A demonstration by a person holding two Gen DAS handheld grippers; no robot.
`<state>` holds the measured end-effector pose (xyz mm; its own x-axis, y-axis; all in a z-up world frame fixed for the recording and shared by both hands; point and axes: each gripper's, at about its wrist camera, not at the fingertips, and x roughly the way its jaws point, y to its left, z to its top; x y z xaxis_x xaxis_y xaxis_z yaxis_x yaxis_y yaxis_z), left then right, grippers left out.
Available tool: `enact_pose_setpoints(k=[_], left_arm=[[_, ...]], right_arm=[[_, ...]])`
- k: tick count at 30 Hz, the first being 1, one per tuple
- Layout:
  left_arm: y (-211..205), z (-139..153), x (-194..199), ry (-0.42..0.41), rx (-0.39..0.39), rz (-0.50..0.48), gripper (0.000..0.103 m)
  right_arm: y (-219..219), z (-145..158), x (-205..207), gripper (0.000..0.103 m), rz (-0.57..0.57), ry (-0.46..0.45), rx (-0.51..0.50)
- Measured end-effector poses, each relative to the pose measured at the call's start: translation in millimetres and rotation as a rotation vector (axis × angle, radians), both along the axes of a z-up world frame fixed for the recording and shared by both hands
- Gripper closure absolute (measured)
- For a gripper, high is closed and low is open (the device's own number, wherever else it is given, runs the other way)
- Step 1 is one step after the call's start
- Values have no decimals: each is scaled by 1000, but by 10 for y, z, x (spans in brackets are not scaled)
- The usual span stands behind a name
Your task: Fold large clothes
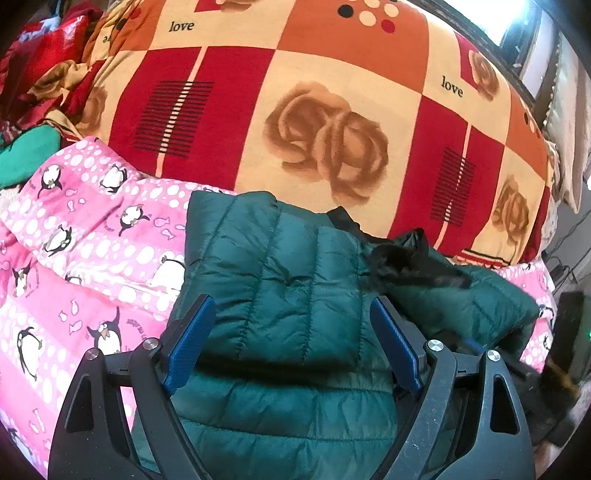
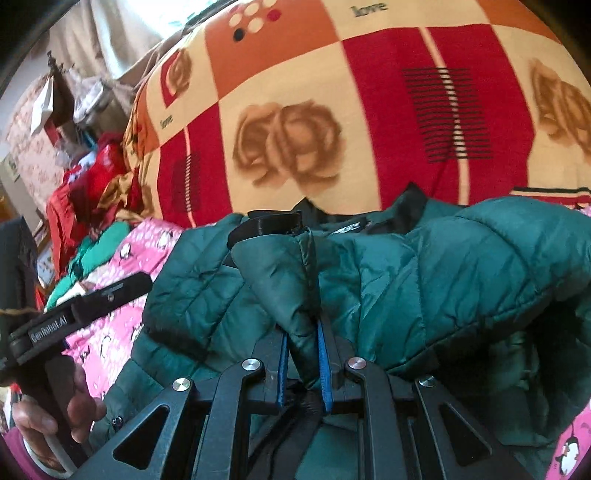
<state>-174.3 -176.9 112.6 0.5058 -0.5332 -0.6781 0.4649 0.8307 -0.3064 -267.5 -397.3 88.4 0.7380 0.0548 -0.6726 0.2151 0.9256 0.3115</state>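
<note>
the puffy, quilted dark green jacket point(image 1: 280, 258) is lying on the pink penguin blanket point(image 1: 85, 240) on the bed. the right hand-held gripper point(image 2: 303, 354) is pinching a shiny fold of it; the left hand-held gripper point(image 1: 291, 328) is hovering spread above it.

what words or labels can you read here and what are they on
"love": printed on cream squares of the patchwork blanket, repeated on it across both views.
"GenRobot.AI": on the body of the left gripper, seen in the right wrist view.
Small script beside the penguins on the pink quilt: too small and blurred to read.
</note>
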Motion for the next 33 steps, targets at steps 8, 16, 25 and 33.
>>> enact_pose_setpoints(k=[8, 16, 25, 33], left_arm=[[10, 29, -14, 7, -4, -8, 17], [-5, 113, -28, 69, -84, -33, 17], [-429, 4, -50, 226, -148, -131, 17], [-892, -368, -31, 354, -44, -124, 17]], right_arm=[[144, -226, 126, 89, 24, 72, -1], [116, 62, -115, 28, 51, 44, 11], [-504, 283, -686, 28, -91, 21, -14], [-999, 316, -1075, 28, -218, -15, 29]])
